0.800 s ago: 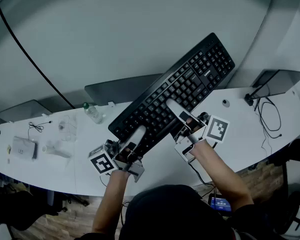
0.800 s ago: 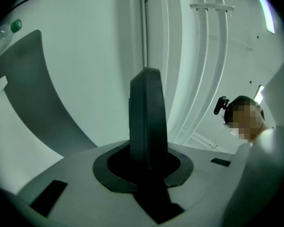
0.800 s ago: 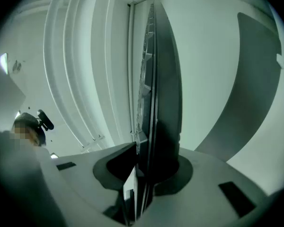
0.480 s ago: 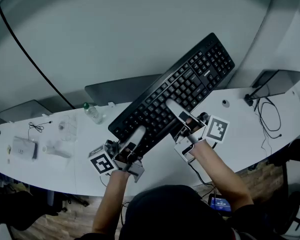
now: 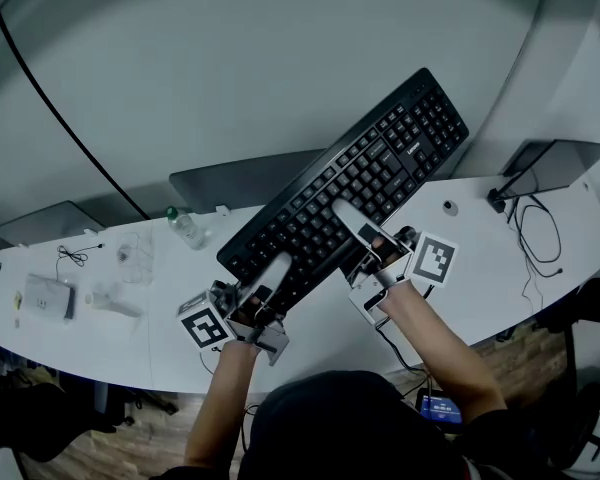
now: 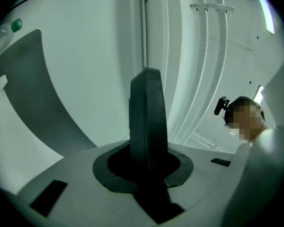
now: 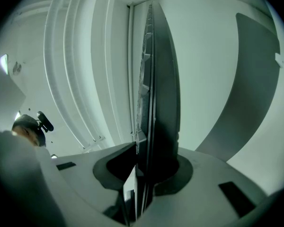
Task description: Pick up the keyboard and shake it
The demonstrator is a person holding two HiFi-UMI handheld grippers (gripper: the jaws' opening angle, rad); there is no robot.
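A black keyboard (image 5: 350, 183) hangs in the air above the white desk (image 5: 160, 318), tilted with its right end raised toward the wall. My left gripper (image 5: 272, 273) is shut on its near edge by the left end. My right gripper (image 5: 348, 218) is shut on the near edge at the middle. In the left gripper view the keyboard (image 6: 148, 117) stands edge-on between the jaws. The right gripper view shows the keyboard (image 7: 158, 93) edge-on too, clamped, with key rows on its left face.
On the desk's left part lie a plastic bottle (image 5: 185, 225), a white box (image 5: 48, 296) and a small cable (image 5: 75, 255). Two dark monitors, one (image 5: 248, 178) behind the keyboard and another (image 5: 555, 163) at right, stand at the back. Cables (image 5: 540, 233) trail at right.
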